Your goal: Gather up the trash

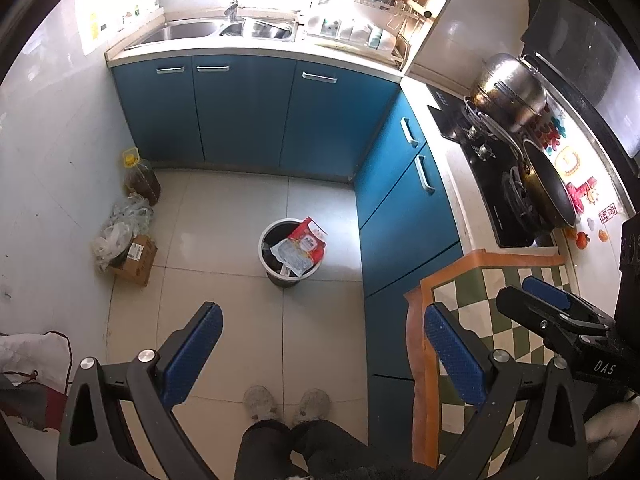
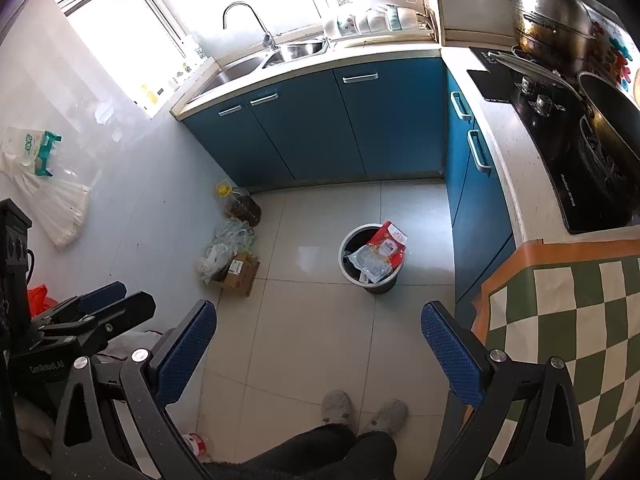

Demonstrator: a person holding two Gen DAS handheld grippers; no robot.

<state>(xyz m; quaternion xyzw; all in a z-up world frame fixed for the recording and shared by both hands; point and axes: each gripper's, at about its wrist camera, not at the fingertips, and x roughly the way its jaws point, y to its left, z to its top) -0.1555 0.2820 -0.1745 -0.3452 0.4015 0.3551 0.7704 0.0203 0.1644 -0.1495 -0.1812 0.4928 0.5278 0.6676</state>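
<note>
A grey trash bin (image 1: 285, 281) (image 2: 377, 287) stands on the tiled floor near the blue cabinets. A red packet (image 1: 310, 240) (image 2: 387, 245) and a clear wrapper (image 1: 291, 255) (image 2: 367, 261) stick out of its top. My left gripper (image 1: 324, 340) is open and empty, held high above the floor in front of the bin. My right gripper (image 2: 318, 344) is open too, with nothing between its blue pads. Each gripper shows at the edge of the other's view, the right gripper (image 1: 548, 300) over the checkered cloth and the left gripper (image 2: 100, 304) at the far left.
A cardboard box (image 1: 136, 260) (image 2: 240, 272) with crumpled plastic bags and an oil bottle (image 1: 142, 178) (image 2: 240, 204) sit by the left wall. A checkered cloth (image 2: 568, 320) covers the counter beside the stove (image 1: 492, 172). A person's slippers (image 2: 360, 410) are below, with a small red-and-white item (image 2: 196, 442) on the floor.
</note>
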